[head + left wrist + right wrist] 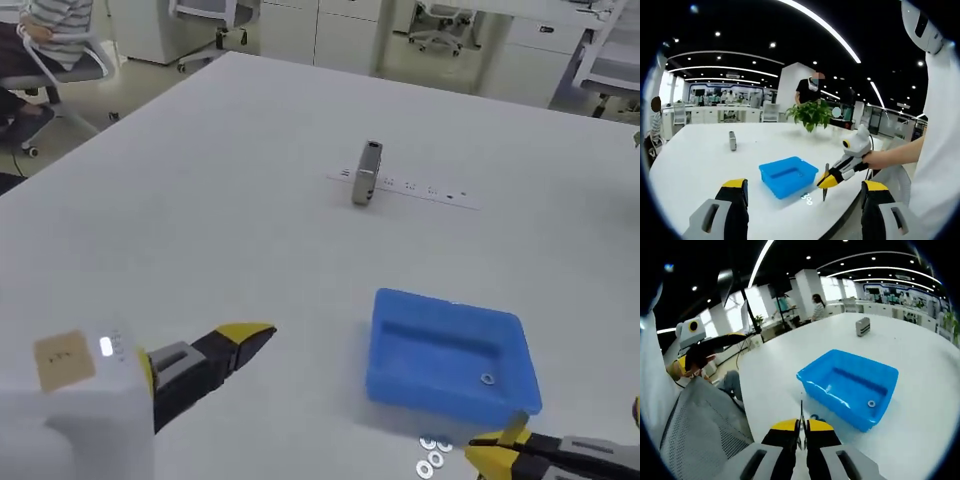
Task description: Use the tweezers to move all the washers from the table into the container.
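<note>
A broad white tabletop [200, 200] stretches across a large open-plan office. Beyond its far edge, the head view shows white cabinets [330, 30] and wheeled office chairs [440, 25] on a pale floor [425, 65]. A seated person [55, 25] is at the upper left. In the left gripper view the ceiling [740, 30] is dark, crossed by long curved light strips [820, 22] and dotted with small round lamps [772, 45]. A white column [787, 87] rises behind a leafy potted plant [812, 114], and a standing person [807, 91] in a dark top is just behind the plant.
</note>
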Demonstrator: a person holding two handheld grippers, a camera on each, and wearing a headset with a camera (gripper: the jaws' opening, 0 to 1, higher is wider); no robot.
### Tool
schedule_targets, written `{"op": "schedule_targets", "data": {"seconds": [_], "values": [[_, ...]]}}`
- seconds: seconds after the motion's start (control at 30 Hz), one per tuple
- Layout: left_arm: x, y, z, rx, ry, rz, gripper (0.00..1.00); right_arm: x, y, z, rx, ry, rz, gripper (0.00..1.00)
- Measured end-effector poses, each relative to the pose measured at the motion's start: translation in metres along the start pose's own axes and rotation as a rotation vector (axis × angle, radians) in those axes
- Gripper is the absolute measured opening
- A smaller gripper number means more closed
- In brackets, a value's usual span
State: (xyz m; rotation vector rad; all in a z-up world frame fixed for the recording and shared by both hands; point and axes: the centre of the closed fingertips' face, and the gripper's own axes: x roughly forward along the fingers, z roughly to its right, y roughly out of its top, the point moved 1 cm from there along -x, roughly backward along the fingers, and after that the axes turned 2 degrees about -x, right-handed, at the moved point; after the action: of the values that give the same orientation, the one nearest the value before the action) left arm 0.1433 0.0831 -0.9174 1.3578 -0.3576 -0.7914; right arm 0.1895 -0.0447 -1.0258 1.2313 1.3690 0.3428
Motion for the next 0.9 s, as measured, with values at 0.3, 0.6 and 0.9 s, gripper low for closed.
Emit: {"op": "schedule_targets", "data": {"seconds": [0.3,0.6,0.9], "values": [[0.012,-0.005,-0.004,-0.003,-0.039,-0.01,0.95,0.007,0.029,-0.004,0.046,0.016,0.113,0.03],[0.013,-0.011,-0.007,-0.015,-0.009,-0.031,0.95,0.025,0.03,-0.004,0.024,0.038,0.111,0.03],[0.008,-0.016,-0.007,-0.013,0.001,-0.051,0.95,0.031,0.025,-0.007,-0.025,0.055,0.113,0.03]]}}
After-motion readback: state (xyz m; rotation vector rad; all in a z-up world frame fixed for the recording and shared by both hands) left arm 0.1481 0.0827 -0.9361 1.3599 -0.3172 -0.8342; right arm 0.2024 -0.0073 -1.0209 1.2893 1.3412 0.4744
